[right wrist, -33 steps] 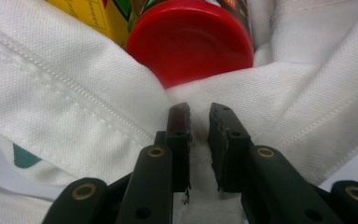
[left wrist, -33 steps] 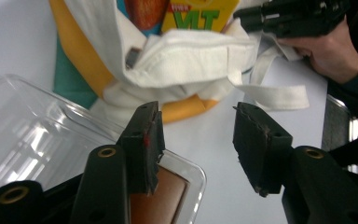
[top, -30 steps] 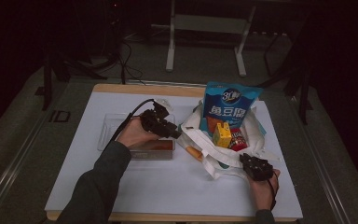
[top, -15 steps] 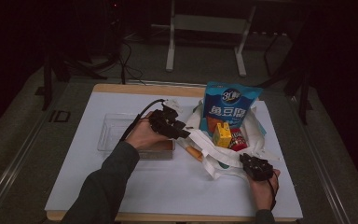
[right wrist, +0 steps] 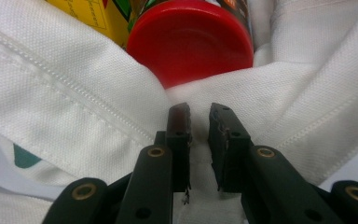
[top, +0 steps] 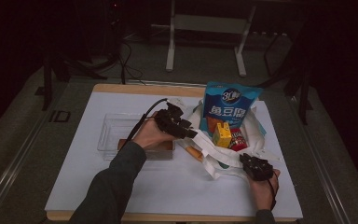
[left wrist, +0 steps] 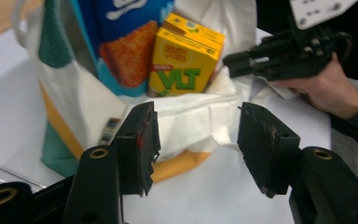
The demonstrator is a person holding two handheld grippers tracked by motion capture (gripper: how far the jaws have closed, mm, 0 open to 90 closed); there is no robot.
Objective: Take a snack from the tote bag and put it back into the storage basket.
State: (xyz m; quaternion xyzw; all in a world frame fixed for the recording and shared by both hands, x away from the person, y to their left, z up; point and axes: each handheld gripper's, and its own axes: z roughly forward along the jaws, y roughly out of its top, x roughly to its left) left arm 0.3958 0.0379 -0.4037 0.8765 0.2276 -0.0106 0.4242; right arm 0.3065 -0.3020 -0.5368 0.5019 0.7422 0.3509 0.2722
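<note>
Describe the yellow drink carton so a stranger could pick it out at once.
On the white mat's right half lies a white cloth bag, its mouth open. Inside, before the tall blue snack bag, stands the yellow drink carton. Its boxy shape and green lettering set it apart from the red-lidded can beside it.

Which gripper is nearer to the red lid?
Right. The right gripper pinches the bag just below the red lid; the left gripper is open across the bag.
</note>
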